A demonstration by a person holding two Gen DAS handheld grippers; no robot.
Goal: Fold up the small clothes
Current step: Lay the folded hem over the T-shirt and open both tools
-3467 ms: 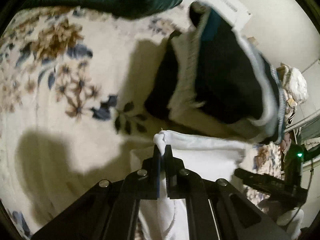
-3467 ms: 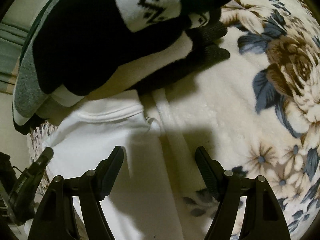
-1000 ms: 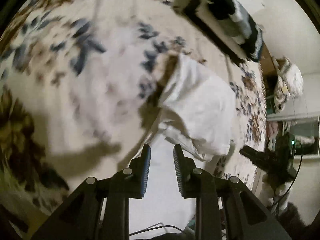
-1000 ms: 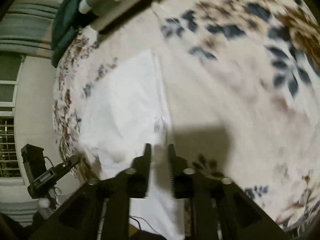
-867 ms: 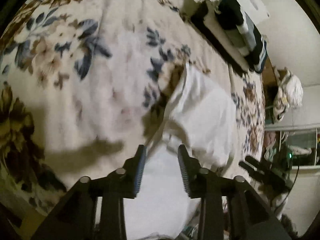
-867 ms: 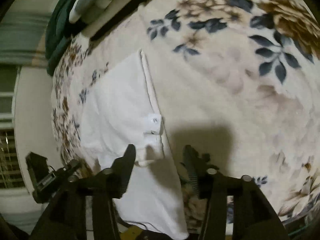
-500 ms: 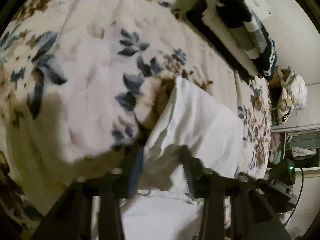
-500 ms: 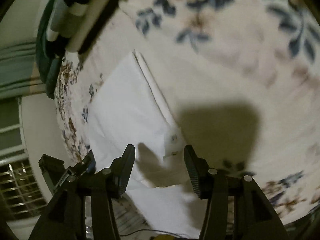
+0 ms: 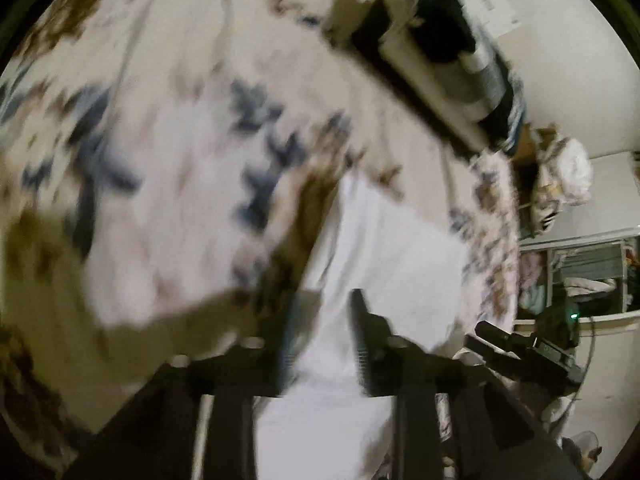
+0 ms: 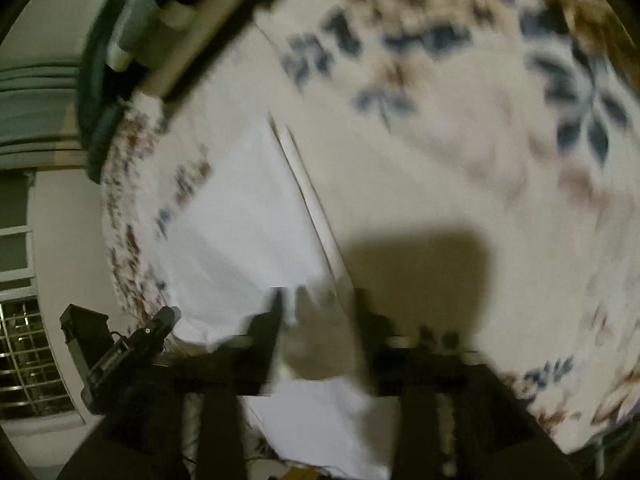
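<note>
Both grippers' jaws have just been opening, left gripper and right gripper now parted, unclamped, over the white folded cloth garment.

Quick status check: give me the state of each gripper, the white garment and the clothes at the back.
left gripper: jaws apart and just opening, over the garment's near edge, gripping nothing.
right gripper: jaws apart and just opening, cloth below them, not pinched.
white garment: lying flat on the floral blanket, one long edge doubled.
stack of clothes: folded, piled at the far end.
</note>
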